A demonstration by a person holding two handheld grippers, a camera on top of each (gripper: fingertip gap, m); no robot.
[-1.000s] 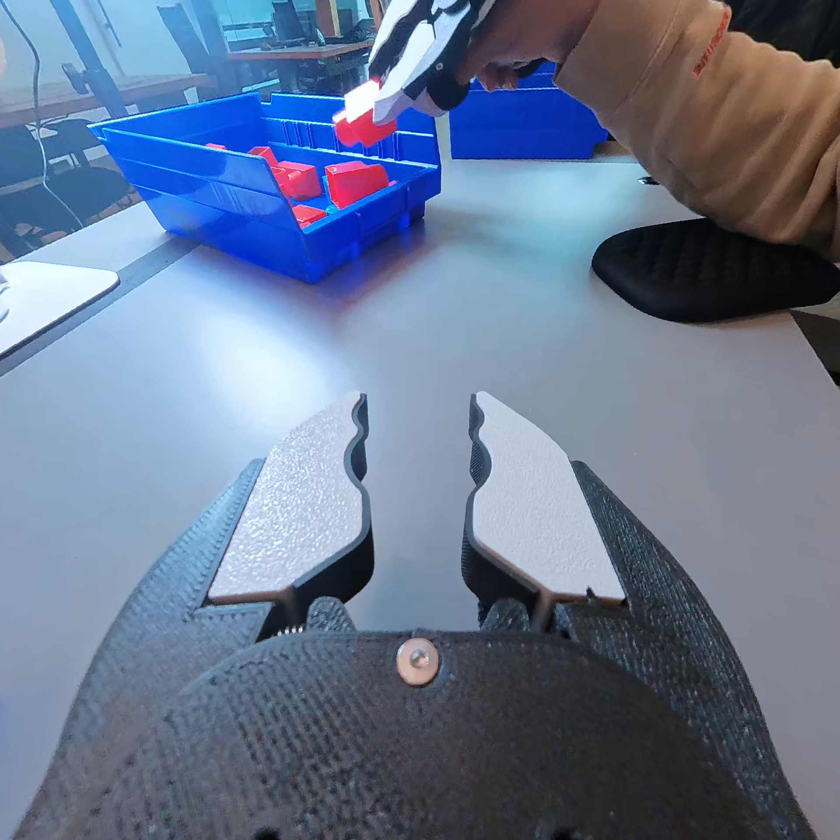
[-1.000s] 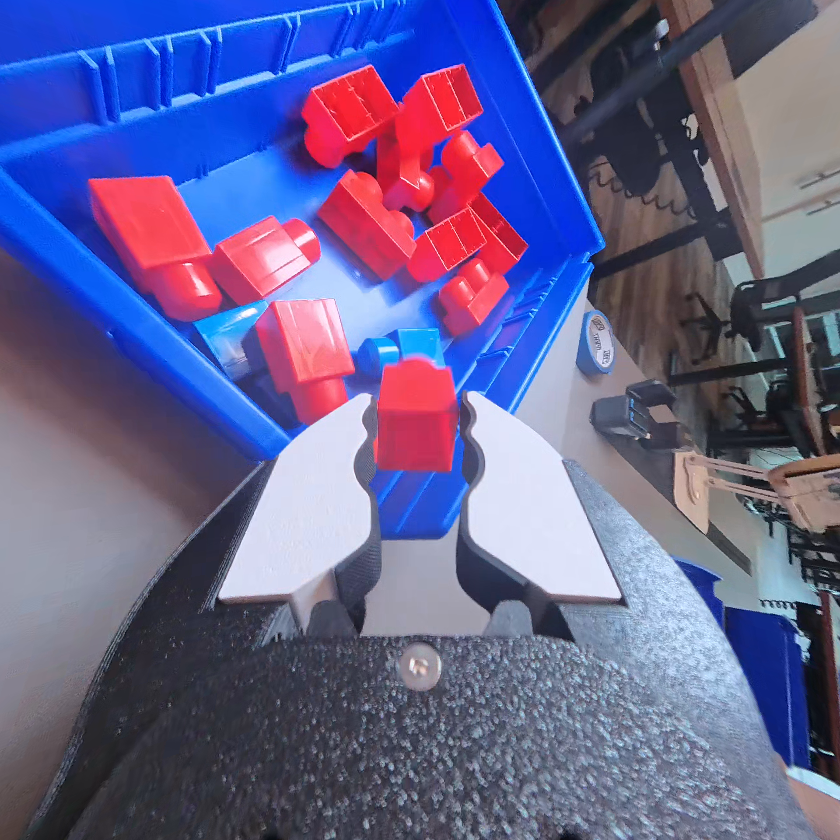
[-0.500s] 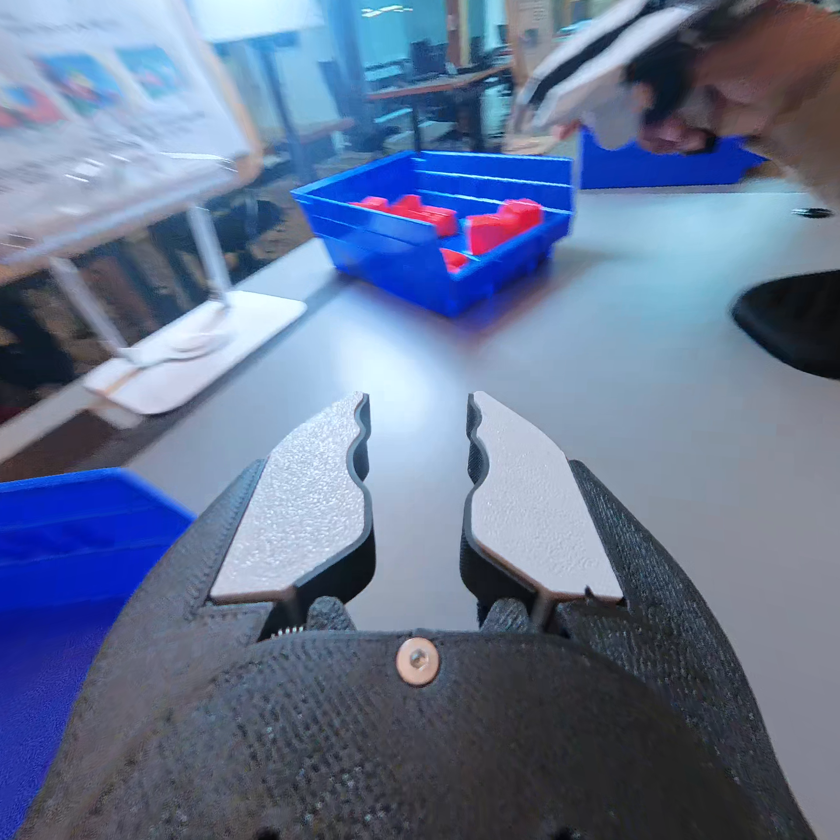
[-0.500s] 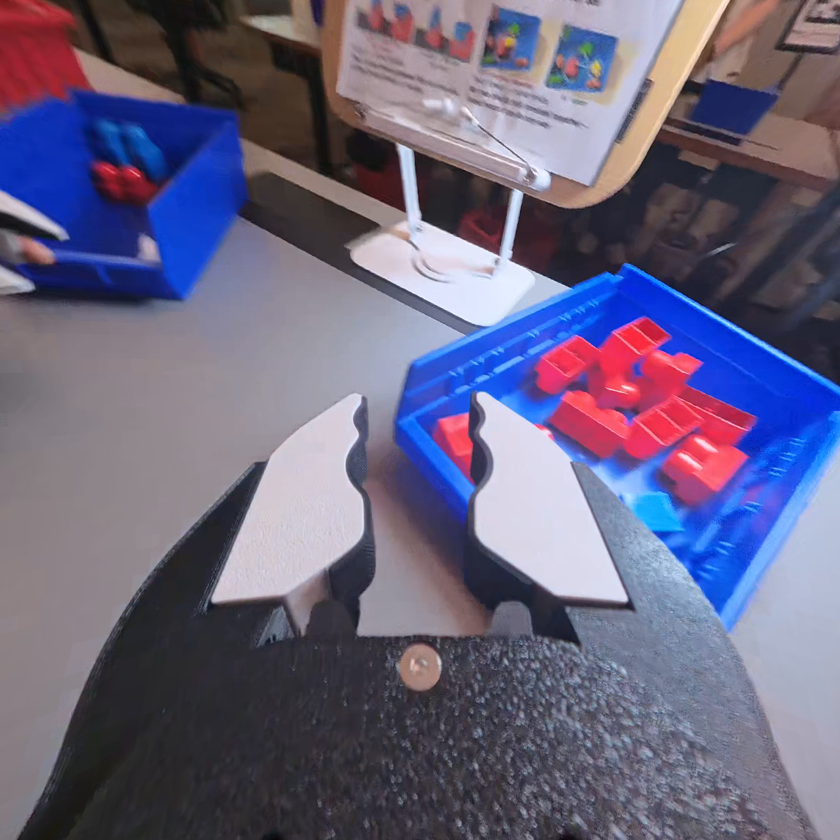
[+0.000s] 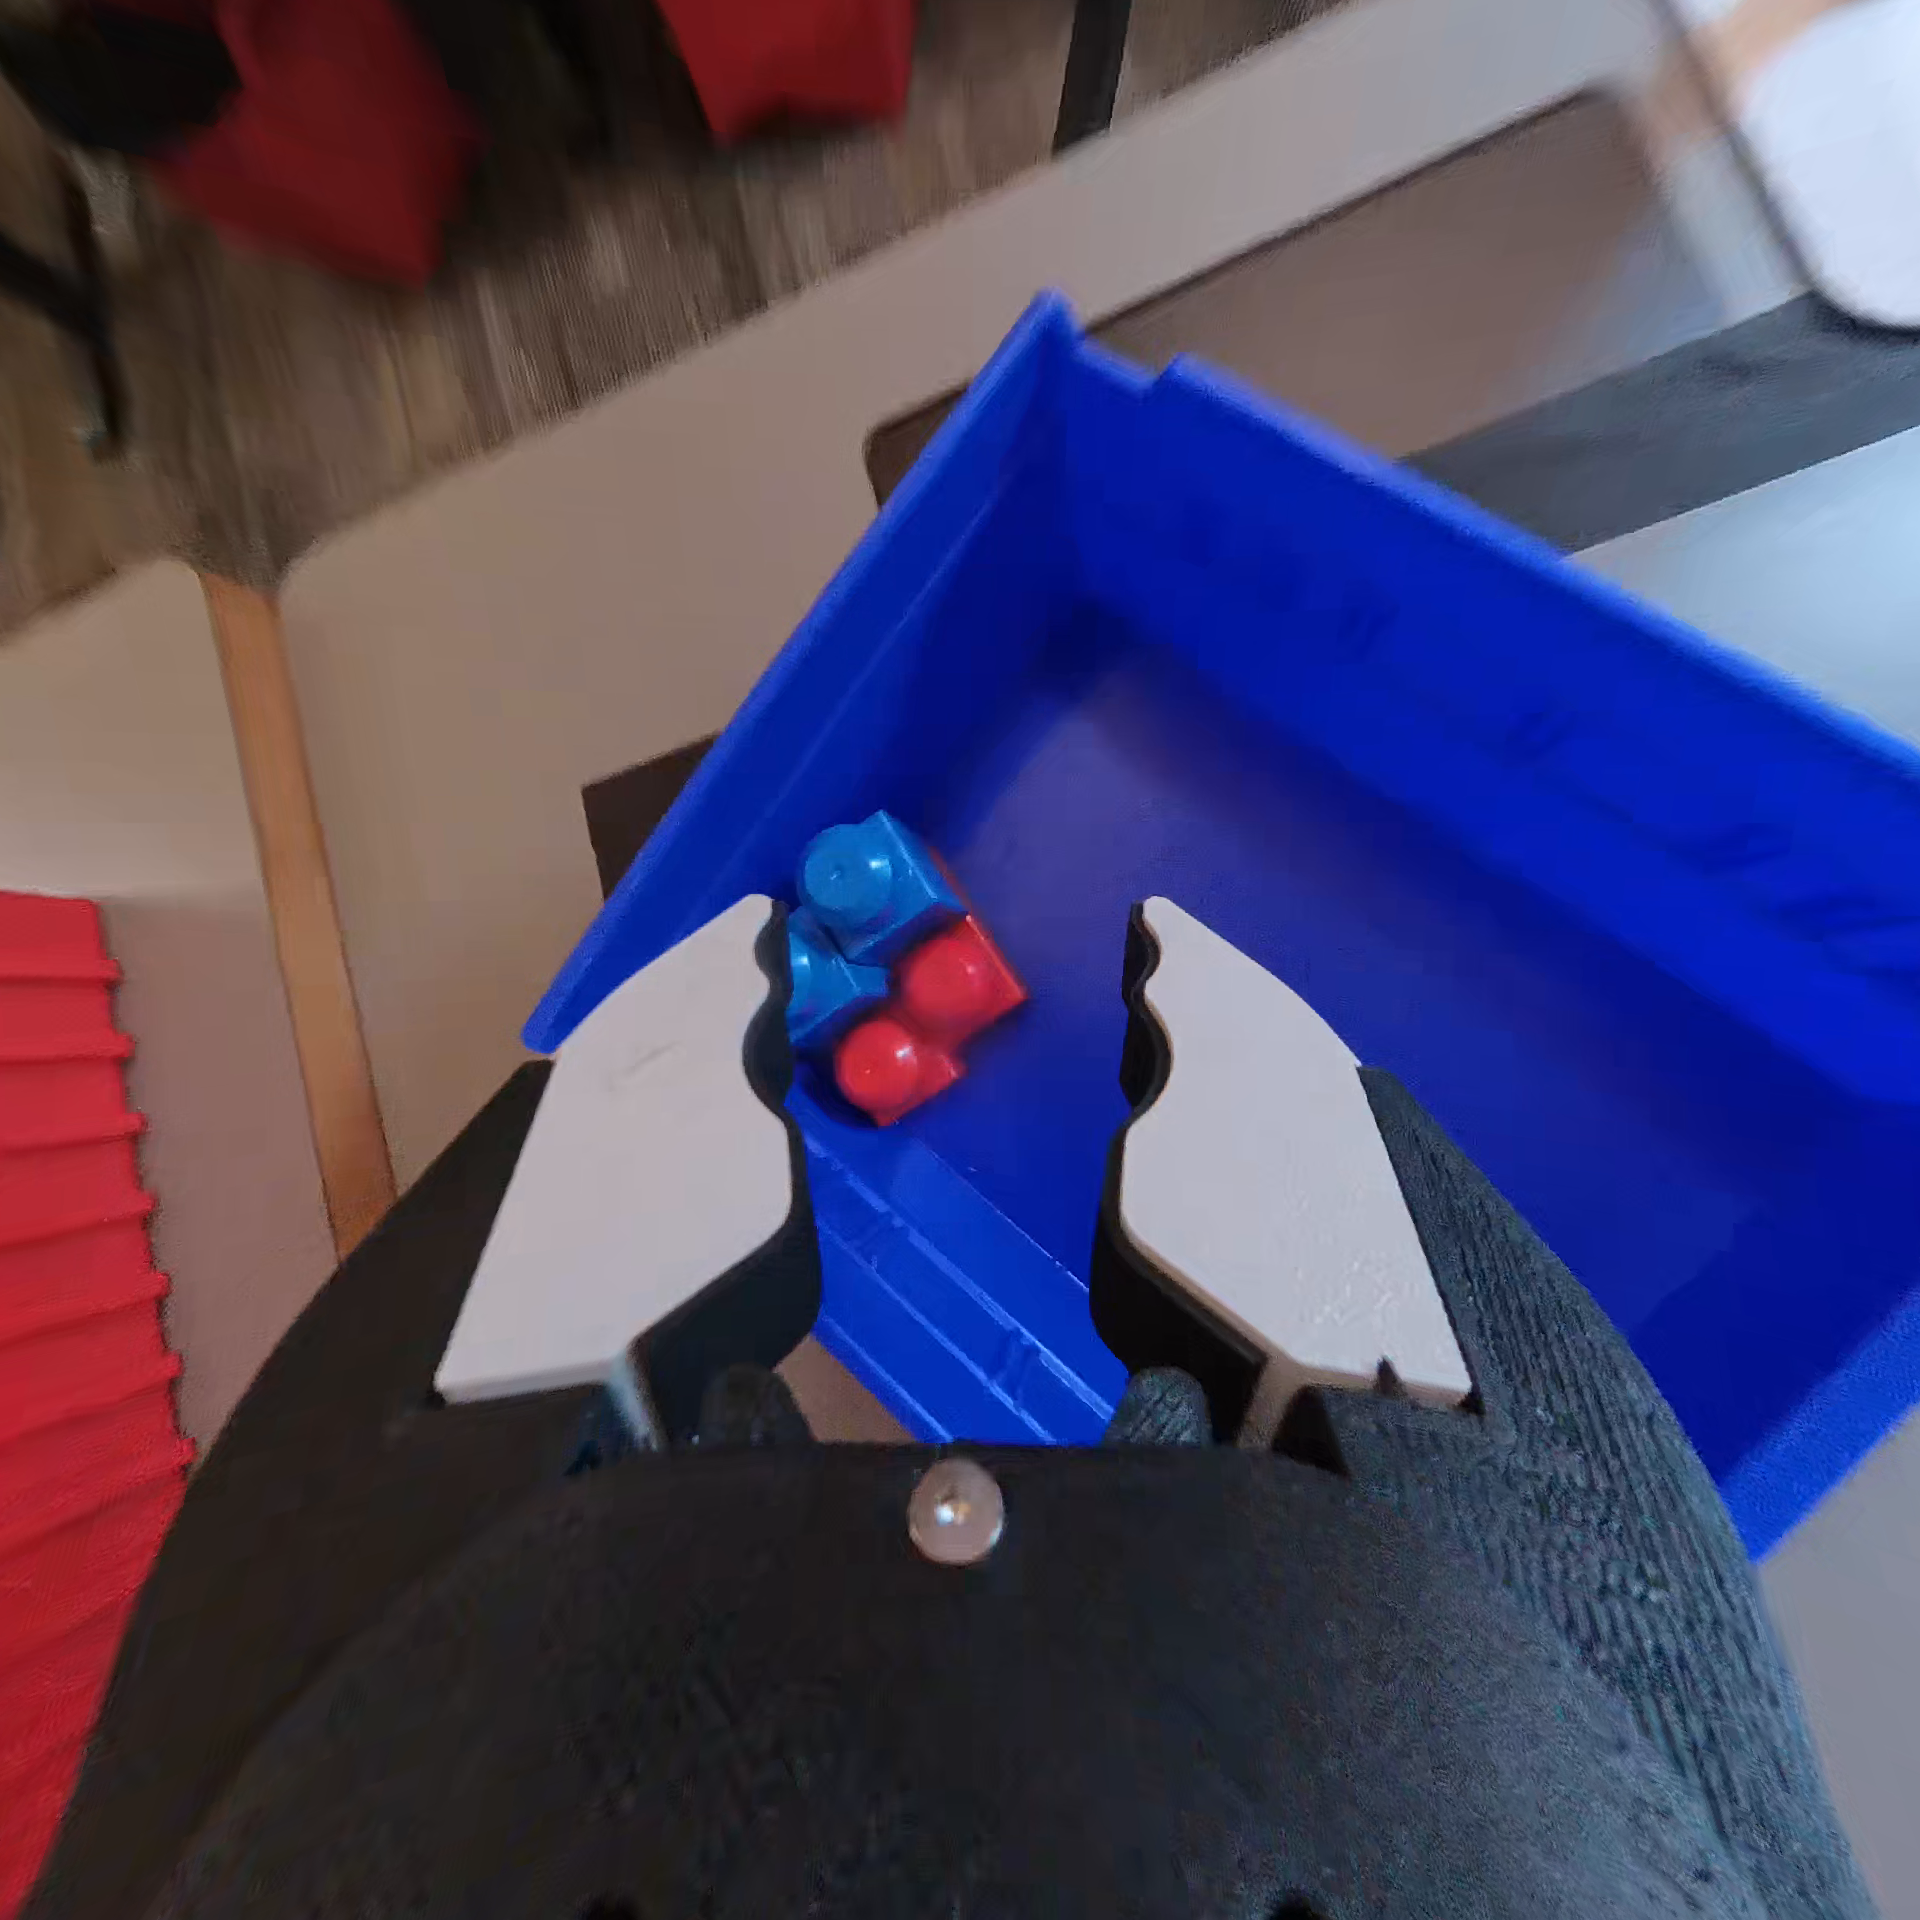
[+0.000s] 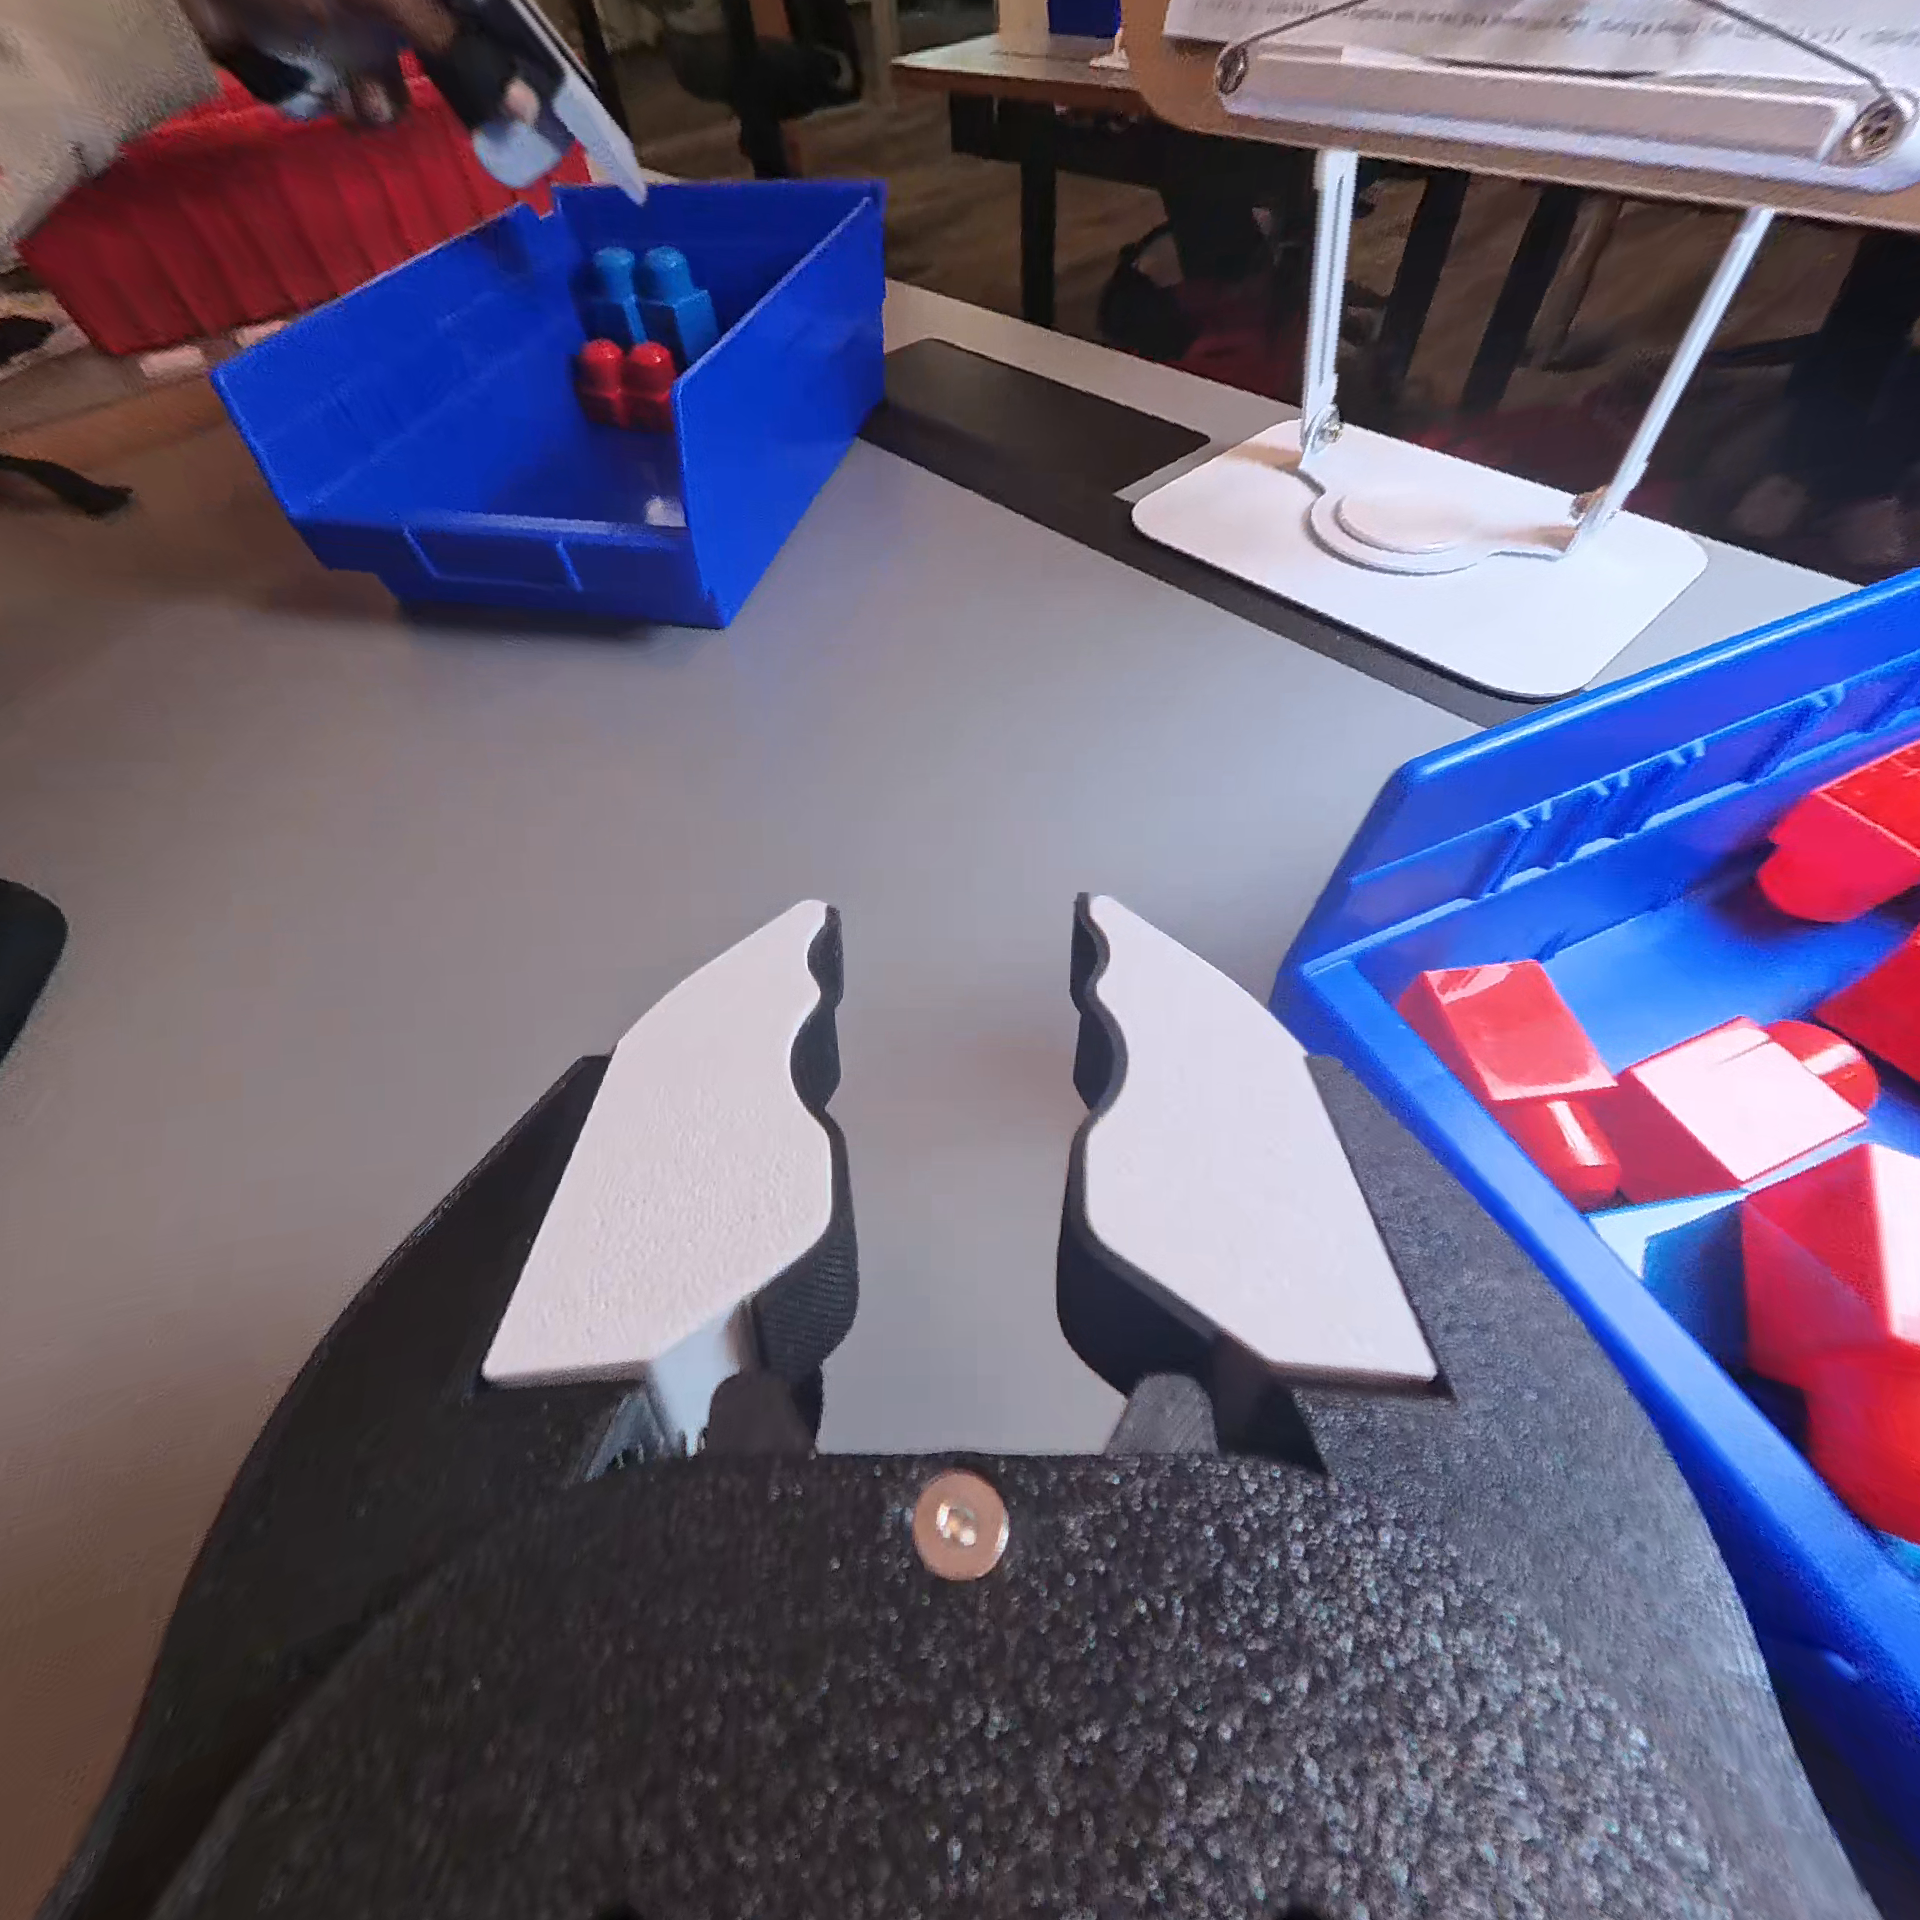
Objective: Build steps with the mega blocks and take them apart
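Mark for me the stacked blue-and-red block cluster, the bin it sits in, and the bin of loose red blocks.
block cluster (image 5: 902, 977), left wrist view, on a red stud.
small blue bin (image 5: 1455, 665), left wrist view, on its far inner wall.
bin of loose red blocks (image 6: 1382, 914), right wrist view, on its near corner rim.

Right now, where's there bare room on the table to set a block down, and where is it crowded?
The widest bare patch is the grey tabletop between the far blue bin, the white stand base and the near blue bin. The far bin's floor is mostly free beside the blue-and-red block stack. The near bin is crowded with red blocks.
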